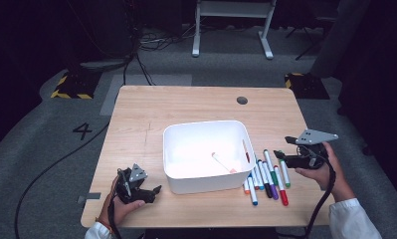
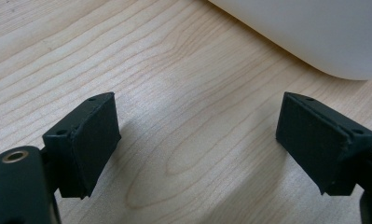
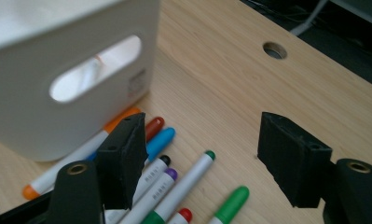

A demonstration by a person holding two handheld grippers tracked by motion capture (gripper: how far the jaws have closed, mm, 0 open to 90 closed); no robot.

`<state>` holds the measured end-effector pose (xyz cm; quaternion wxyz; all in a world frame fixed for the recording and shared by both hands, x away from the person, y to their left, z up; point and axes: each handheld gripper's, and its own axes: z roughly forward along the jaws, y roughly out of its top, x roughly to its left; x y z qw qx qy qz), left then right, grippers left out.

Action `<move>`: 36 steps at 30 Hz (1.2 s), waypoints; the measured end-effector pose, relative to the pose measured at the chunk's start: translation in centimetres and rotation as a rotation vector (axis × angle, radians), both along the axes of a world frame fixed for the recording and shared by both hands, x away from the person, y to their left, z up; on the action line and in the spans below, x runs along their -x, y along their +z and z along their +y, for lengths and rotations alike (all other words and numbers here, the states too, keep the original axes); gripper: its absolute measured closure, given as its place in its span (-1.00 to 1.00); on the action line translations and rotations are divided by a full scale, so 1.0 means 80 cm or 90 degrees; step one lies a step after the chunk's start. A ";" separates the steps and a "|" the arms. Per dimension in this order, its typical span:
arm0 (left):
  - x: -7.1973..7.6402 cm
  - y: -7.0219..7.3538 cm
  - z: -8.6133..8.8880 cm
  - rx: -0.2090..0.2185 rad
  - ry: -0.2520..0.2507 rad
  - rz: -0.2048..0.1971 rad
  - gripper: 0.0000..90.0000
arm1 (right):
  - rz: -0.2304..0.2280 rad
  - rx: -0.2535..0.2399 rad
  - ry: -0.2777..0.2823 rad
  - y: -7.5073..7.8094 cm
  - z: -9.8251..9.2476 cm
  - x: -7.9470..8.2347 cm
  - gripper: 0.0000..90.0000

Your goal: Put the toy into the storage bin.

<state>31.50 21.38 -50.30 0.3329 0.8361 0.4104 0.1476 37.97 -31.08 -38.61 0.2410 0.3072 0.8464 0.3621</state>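
Marker pens being gathered into the white bin, with the right gripper set for the next pick.

The wooden desk [image 1: 136,114] carries the white bin [image 1: 172,144] at its middle, one marker [image 1: 223,163] already lying inside. The loose markers [image 1: 266,178] lie fanned just beside its right wall, toward the near edge. The right gripper [image 3: 207,163] hovers over them, spread and holding nothing; it likely must lower astride one pen, then pinch. The left gripper [image 2: 197,144] rests spread near the near-left corner, also holding nothing.
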 end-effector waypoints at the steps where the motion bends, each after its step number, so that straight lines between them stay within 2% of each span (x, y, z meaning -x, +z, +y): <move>1: 0.000 0.000 0.000 0.001 0.001 0.000 -0.70 | 0.002 0.002 -0.008 -0.006 -0.004 -0.001 -0.27; 2: 0.000 0.000 0.000 0.000 0.000 0.000 -0.70 | 0.005 0.000 -0.014 -0.011 -0.006 -0.002 -0.27; 6: 0.000 0.000 0.000 0.000 0.001 0.000 -0.70 | 0.022 0.014 -0.078 -0.038 -0.018 -0.008 -0.26; 10: 0.000 0.000 0.000 0.001 0.000 0.000 -0.70 | 0.045 0.003 -0.114 -0.060 -0.026 -0.014 -0.23; 11: 0.000 0.000 0.000 0.000 0.000 0.000 -0.70 | 0.052 0.009 -0.121 -0.067 -0.028 -0.016 -0.23; 19: 0.000 0.000 0.000 0.000 0.000 0.000 -0.70 | 0.087 0.006 -0.145 -0.099 -0.032 -0.022 -0.11; 25: 0.000 0.000 0.000 0.001 0.001 0.000 -0.70 | 0.100 0.011 -0.165 -0.114 -0.034 -0.029 0.11; 28: 0.000 0.000 0.000 0.000 0.000 0.000 -0.70 | 0.115 0.003 -0.175 -0.121 -0.036 -0.033 0.19; 32: 0.000 0.000 0.000 0.001 0.001 0.000 -0.70 | 0.118 -0.001 -0.191 -0.127 -0.039 -0.037 0.31; 34: 0.000 0.000 0.000 -0.001 -0.002 0.000 -0.70 | 0.125 -0.021 -0.195 -0.128 -0.043 -0.039 0.33; 35: 0.000 0.000 0.000 0.000 0.000 0.000 -0.70 | 0.131 -0.036 -0.195 -0.129 -0.046 -0.041 0.43; 36: 0.000 0.000 0.000 0.000 0.001 0.000 -0.70 | 0.130 -0.036 -0.193 -0.129 -0.049 -0.041 0.54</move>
